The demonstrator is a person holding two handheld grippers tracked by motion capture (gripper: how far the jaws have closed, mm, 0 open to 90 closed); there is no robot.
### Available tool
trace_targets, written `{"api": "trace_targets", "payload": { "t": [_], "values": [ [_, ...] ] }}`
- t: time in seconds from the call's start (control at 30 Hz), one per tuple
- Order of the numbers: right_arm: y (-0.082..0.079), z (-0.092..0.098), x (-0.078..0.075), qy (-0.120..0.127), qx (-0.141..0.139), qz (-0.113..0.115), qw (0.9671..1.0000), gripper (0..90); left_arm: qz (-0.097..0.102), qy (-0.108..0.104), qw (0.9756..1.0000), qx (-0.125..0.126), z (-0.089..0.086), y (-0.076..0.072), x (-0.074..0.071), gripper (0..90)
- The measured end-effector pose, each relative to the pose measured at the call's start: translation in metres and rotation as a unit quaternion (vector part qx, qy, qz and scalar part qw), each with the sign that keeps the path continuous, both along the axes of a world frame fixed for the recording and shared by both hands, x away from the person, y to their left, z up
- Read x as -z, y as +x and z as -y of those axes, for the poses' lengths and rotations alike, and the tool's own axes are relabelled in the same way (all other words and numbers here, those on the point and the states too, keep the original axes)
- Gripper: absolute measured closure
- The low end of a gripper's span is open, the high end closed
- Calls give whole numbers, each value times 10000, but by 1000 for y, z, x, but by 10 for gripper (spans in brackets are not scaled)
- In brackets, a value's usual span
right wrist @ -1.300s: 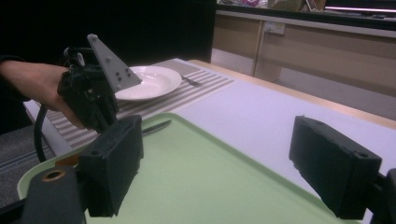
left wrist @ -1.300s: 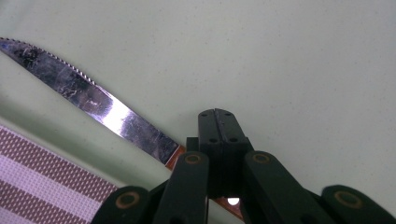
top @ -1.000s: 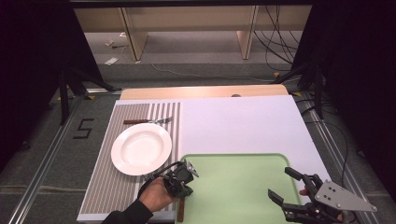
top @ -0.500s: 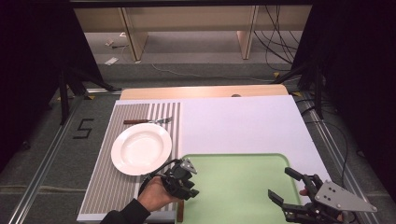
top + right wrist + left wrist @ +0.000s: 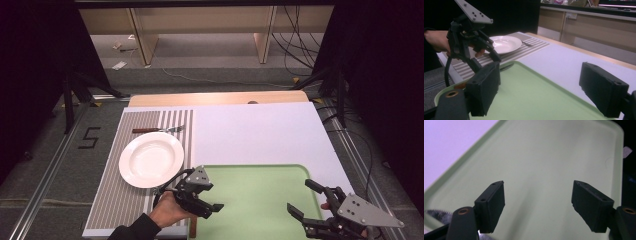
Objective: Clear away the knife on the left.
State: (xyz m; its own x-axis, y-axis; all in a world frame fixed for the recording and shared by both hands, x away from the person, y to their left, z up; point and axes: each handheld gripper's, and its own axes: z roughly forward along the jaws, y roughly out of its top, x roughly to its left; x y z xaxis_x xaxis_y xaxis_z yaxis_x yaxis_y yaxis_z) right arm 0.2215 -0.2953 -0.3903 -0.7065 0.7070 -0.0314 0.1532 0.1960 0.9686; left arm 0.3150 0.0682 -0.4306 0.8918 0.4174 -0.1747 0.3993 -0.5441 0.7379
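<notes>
Left tongs (image 5: 212,200) and right tongs (image 5: 306,196) agape over green tray (image 5: 260,172).

Your left gripper (image 5: 206,199) hides most of a brown-handled utensil (image 5: 192,231) beside the green tray (image 5: 260,172); its type is unclear.

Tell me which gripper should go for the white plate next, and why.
Left. The left gripper is open at the green tray's left edge, right beside the white plate on the striped mat. The right gripper, also open, sits at the tray's far right corner.
</notes>
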Motion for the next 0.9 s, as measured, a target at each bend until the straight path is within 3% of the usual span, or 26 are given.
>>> {"api": "trace_targets", "payload": {
  "t": [0.07, 0.23, 0.43, 0.5, 0.6, 0.63, 0.67, 0.7, 0.73, 0.87, 0.9],
  "values": [
    [0, 0, 0, 6, 1, 2, 10000, 181, 130, -233, 9996, 47, -1, -3, -4, 246],
    [0, 0, 0, 14, 4, -4, 10000, 180, 293, -526, 9982, 40, -2, -6, -8, 231],
    [0, 0, 0, 35, 13, -2, 10000, 179, 409, -882, 9953, -16, -6, -8, -12, 226],
    [0, 0, 0, 29, 15, 6, 10000, 179, 354, -1008, 9943, -59, -7, -10, -14, 223],
    [0, 1, 0, 51, 22, -6, 10000, 178, 293, -1340, 9905, -74, -9, -13, -17, 222],
    [1, 1, 0, 52, 24, -4, 10000, 178, 293, -1340, 9905, -74, -9, -13, -17, 218],
    [1, 2, 0, 53, 24, -11, 10000, 178, 329, -1471, 9885, -101, -12, -14, -18, 217],
    [1, 2, 0, 53, 24, -11, 10000, 178, 329, -1471, 9885, -101, -12, -14, -18, 217],
    [1, 3, -1, 93, 23, 12, 10000, 175, 415, -1558, 9869, -113, -15, -16, -19, 217],
    [2, 4, -1, 133, 11, 11, 9999, 167, 454, -1816, 9821, -227, -20, -18, -20, 206],
    [2, 4, -1, 133, 11, 11, 9999, 167, 454, -1816, 9821, -227, -20, -18, -20, 203]
  ]
}}
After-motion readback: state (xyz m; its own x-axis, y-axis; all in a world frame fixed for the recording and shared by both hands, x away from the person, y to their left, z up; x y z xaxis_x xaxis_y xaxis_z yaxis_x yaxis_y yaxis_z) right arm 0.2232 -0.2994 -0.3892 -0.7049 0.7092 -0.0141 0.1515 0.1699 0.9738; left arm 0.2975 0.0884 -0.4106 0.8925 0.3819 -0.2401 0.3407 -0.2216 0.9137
